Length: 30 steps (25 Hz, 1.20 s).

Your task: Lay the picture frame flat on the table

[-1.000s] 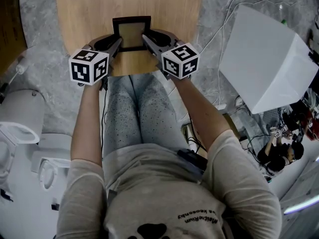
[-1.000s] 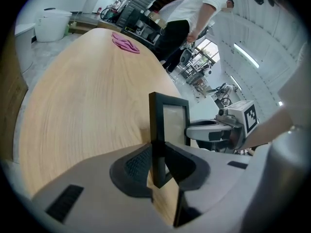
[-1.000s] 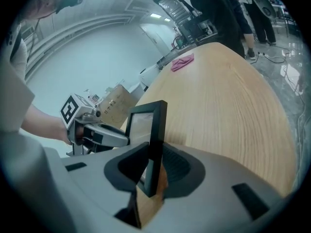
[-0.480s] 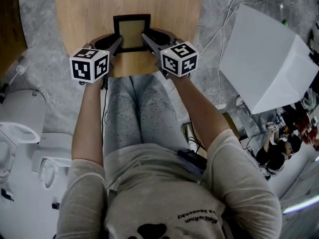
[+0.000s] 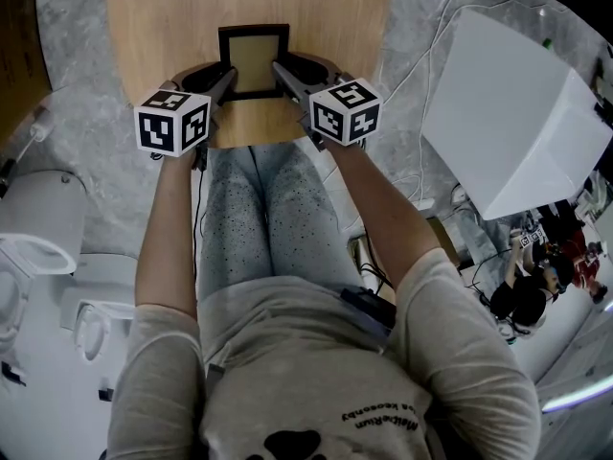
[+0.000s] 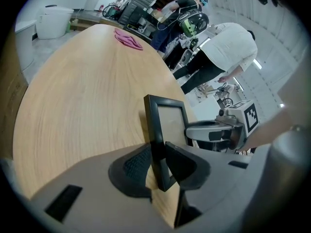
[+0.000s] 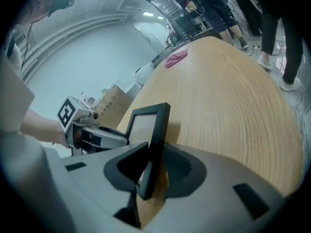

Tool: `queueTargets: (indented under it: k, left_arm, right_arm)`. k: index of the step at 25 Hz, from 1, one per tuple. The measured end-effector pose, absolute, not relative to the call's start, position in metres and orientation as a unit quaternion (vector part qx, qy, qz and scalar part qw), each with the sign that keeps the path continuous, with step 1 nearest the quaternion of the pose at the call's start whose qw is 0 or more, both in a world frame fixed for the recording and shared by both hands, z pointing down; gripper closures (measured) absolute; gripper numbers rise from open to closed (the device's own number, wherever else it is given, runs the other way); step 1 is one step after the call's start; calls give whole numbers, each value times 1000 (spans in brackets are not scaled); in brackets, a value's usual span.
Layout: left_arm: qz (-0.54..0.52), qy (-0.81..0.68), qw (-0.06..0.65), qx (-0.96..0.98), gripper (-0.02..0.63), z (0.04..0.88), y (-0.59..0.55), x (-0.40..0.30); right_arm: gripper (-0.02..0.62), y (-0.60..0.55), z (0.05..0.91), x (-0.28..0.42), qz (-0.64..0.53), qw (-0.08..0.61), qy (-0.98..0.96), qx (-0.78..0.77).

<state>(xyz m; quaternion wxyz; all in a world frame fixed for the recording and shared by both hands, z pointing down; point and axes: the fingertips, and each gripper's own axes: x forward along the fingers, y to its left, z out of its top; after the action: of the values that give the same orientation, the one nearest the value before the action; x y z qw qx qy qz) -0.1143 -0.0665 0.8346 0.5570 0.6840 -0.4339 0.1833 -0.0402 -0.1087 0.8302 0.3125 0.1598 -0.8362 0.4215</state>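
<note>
Standing picture frame [image 5: 253, 60] on table [image 5: 153, 27] | pink cloth [image 6: 128, 39]: gripper views only

The left forearm [image 5: 163, 228] and right forearm [image 5: 383, 209] extend forward, parallel. The left grey two-jaw gripper [image 5: 225, 73] clamps the left edge of the black-rimmed rectangular picture frame [image 5: 254, 60], and its jaws have just opened slightly. The right grey two-jaw gripper [image 5: 280, 70] clamps the frame's right edge. Both grippers point obliquely downward.

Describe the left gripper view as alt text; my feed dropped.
A black frame stands upright near the edge of a wooden table, one side rail between the left gripper's jaws, which touch it and have just been opening. The right gripper meets the far rail; a pink cloth lies far back, people beyond.
</note>
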Motion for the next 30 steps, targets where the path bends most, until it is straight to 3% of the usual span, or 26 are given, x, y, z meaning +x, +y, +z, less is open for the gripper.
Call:
queueTargets:
  k: [7, 15, 30]
  left_arm:
    - [185, -443, 551, 682, 497, 836, -68, -119]
    - [189, -455, 547, 677, 429, 837, -69, -121]
    - [190, -469, 542, 672, 426, 837, -68, -123]
  right_arm:
    - [499, -111, 832, -45, 418, 315, -838, 154]
    - [488, -113, 833, -48, 402, 330, -839, 159]
    - [482, -112, 839, -43, 367, 374, -829, 195]
